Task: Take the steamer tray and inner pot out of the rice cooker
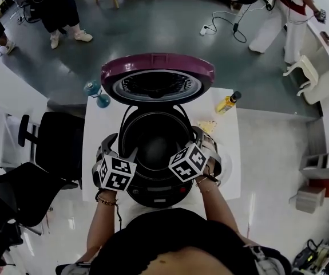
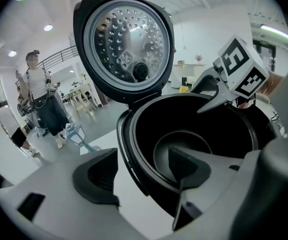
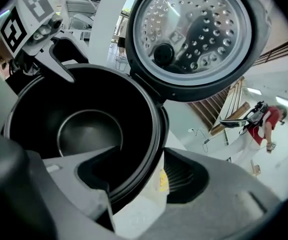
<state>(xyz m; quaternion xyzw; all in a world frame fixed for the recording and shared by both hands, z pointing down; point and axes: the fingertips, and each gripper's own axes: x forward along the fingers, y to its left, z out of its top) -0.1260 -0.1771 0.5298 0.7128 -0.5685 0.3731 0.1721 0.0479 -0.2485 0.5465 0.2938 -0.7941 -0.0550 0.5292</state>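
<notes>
**Both claws at the rim — inner pot not yet out**

Head view: one black round rice cooker (image 1: 153, 195) stands at the near middle of the white table (image 1: 98, 153), its one purple-topped lid (image 1: 157, 67) thrown back. The one dark metal inner pot (image 1: 153, 136) sits in the cooker, so that step is left to do. I see no steamer tray in the pot. A pale round shape (image 1: 226, 168) lies at the table's right edge beside the cooker. It may be the tray, already out, but I cannot tell. The two grippers flank the pot: the left gripper (image 1: 121, 148) at its left rim, the right gripper (image 1: 194, 143) at its right rim. One yellow bottle (image 1: 228, 102) lies at the far right corner and one blue lantern-shaped thing (image 1: 95, 93) at the far left corner.

Left gripper view: the left gripper (image 2: 141, 171) stands wide, one jaw inside the inner pot (image 2: 184, 151) and one outside it, with the rim between them — the pads are clear of it. The pot's bare bottom shows and nothing lies in it.

Right gripper view: the right gripper (image 3: 144, 176) is spread wide likewise, astride the opposite rim without pressing on it. Again the pot shows only its bare bottom.

By my reckoning, closing on the rim and lifting the pot is what remains.
</notes>
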